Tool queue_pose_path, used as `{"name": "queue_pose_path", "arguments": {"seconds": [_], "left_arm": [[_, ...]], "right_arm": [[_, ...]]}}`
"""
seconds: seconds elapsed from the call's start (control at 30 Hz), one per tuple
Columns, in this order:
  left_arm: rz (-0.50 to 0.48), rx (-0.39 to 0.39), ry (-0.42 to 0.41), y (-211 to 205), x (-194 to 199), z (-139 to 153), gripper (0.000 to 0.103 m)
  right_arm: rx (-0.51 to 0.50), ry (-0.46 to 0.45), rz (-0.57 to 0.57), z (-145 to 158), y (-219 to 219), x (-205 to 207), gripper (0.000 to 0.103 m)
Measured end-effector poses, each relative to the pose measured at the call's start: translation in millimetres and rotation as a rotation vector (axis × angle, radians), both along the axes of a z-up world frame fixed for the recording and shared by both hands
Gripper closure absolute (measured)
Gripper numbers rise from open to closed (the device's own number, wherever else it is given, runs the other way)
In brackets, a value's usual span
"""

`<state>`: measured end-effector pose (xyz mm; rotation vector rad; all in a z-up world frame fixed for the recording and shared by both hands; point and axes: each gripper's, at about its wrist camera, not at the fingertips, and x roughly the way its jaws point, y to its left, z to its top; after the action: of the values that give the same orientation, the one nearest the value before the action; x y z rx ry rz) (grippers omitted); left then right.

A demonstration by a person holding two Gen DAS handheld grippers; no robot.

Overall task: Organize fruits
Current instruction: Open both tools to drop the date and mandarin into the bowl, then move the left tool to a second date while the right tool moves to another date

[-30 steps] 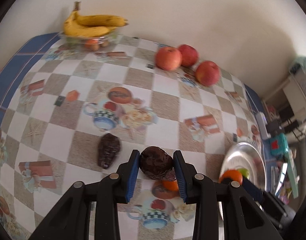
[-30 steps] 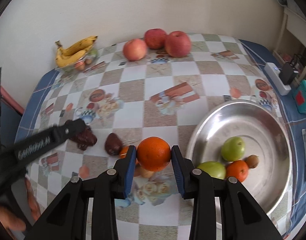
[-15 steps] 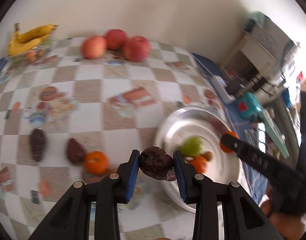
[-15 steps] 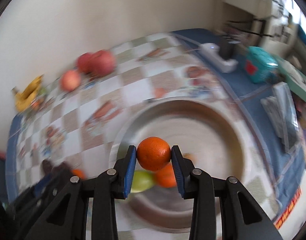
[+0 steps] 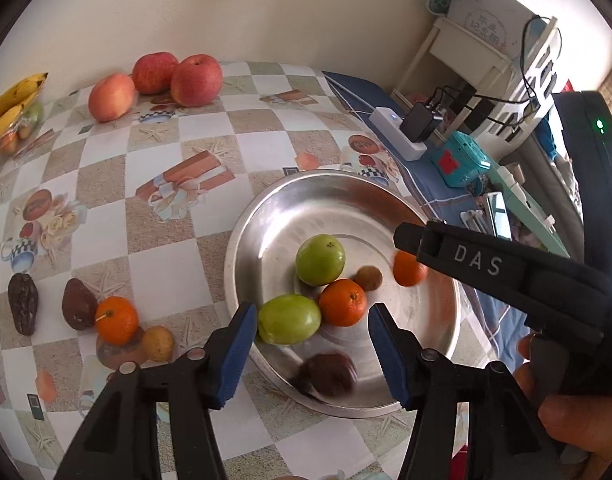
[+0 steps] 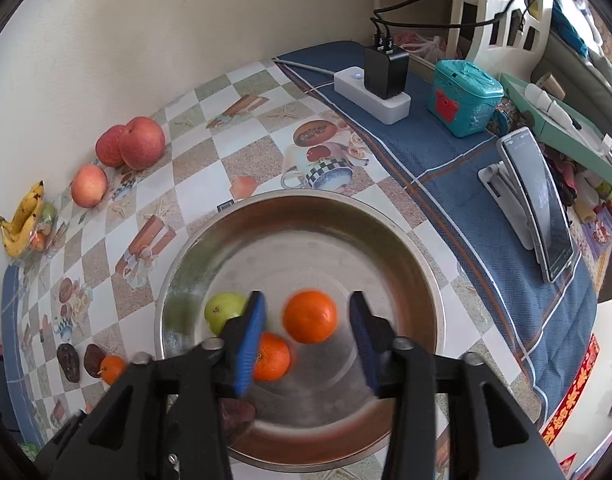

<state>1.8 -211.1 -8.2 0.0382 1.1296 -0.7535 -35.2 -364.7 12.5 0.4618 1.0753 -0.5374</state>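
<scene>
Over the near rim of a steel bowl (image 5: 250, 232) on a checked tablecloth (image 5: 166, 256), the left gripper (image 5: 310, 340) has just been opening, its blue pads clear of a blurred dark fruit (image 5: 326, 374) in the bowl. The right gripper (image 5: 498, 268) reaches in from the right above a blurred orange (image 5: 408, 269).

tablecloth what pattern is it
Beige and white checks with printed teacups and gifts on the tablecloth; left wrist view shows it best.

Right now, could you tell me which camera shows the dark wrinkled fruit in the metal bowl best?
The left wrist view: the dark fruit lies blurred but unobstructed near the bowl's front rim, between open jaws. In the right wrist view only a sliver shows behind a jaw.
</scene>
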Motion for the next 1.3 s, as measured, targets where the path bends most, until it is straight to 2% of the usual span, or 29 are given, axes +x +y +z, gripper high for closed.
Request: {"name": "queue_pose_path", "arguments": {"seconds": [0.1,0.17,0.23,0.3,0.4,0.47,0.5,0.57,0.7,0.97,1.13,1.3], "left_arm": [[0.024,0.009,0.007,6,6,0,0.041],[0.058,0.033,0.005,12,12,-2,0.037],[0.122,0.081,-0.002,22,21,-4,0.023],[0.194,0.131,-0.004,34,29,-6,0.016],[0.313,0.196,0.012,59,46,-12,0.0],[0.389,0.225,0.019,80,56,-14,0.0],[0.418,0.237,0.02,90,60,-14,0.0],[0.485,0.267,0.008,110,69,-13,0.0],[0.593,0.31,-0.048,149,81,-4,0.0],[0.737,0.344,-0.133,217,96,19,0.0],[0.82,0.339,-0.143,251,100,26,0.0],[0.859,0.312,-0.129,269,101,29,0.0]], "right_arm": [[-0.002,0.003,0.013,-1,3,1,0.055],[-0.006,0.01,0.021,-2,4,3,0.055],[-0.006,0.018,0.026,-3,6,4,0.053],[-0.009,0.031,0.036,-5,9,6,0.035],[-0.015,0.044,0.068,-8,15,10,0.031],[-0.023,0.056,0.09,-11,22,13,0.028],[-0.029,0.061,0.098,-12,25,15,0.019],[-0.038,0.062,0.119,-14,33,18,0.011],[-0.04,0.04,0.184,-14,54,25,0.01],[-0.005,-0.005,0.31,-7,100,43,0.009],[0.005,-0.021,0.377,-5,128,52,0.009],[0.008,-0.035,0.438,-2,152,60,0.009]]}}
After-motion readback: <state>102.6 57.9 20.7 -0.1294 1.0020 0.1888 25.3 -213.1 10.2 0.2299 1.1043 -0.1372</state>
